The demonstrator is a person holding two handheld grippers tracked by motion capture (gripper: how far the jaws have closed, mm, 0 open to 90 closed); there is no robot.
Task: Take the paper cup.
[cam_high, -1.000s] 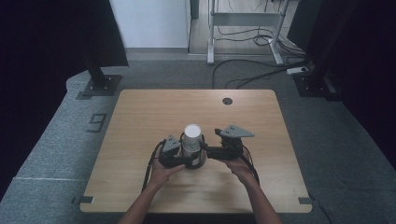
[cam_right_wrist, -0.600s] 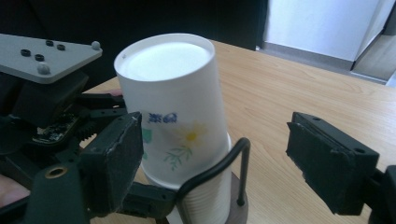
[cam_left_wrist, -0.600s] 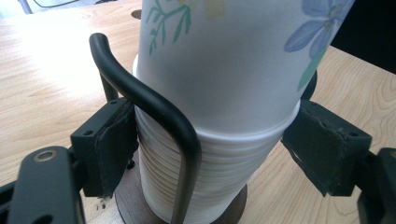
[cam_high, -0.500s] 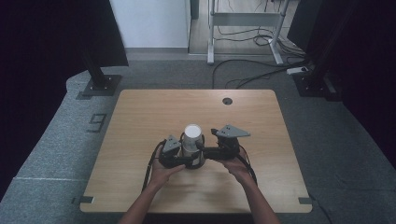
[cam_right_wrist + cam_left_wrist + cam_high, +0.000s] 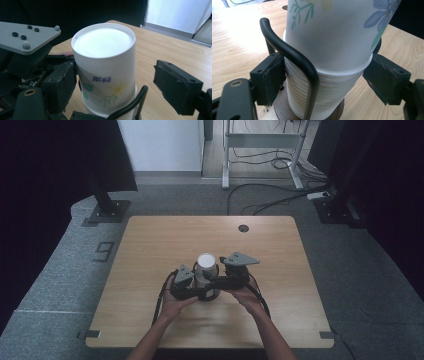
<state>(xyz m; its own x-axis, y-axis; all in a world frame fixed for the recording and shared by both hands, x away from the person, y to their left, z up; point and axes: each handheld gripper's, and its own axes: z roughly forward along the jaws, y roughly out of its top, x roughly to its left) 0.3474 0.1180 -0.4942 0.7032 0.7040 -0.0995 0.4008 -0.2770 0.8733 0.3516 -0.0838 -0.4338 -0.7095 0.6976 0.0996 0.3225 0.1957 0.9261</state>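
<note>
An upside-down white paper cup (image 5: 206, 261) with a flower print tops a stack of cups (image 5: 324, 90). The stack stands in a holder with a black wire hoop (image 5: 294, 57) and a round wooden base (image 5: 283, 106), near the table's front middle. My left gripper (image 5: 323, 72) is shut on the lower part of the stack, its pads (image 5: 272, 77) pressing on both sides. My right gripper (image 5: 115, 82) straddles the top cup (image 5: 107, 72) and is open: one pad (image 5: 61, 82) is close beside the cup, the other (image 5: 176, 86) stands well clear.
The wooden table (image 5: 150, 245) has a small round cable hole (image 5: 243, 228) at its far right. Dark stands (image 5: 107, 210) and cables (image 5: 270, 200) are on the grey floor beyond. The person's hands (image 5: 175, 302) hold both grippers near the front edge.
The right gripper has edged slightly left toward the cup. The left hand and the cup stack have stayed in place.
</note>
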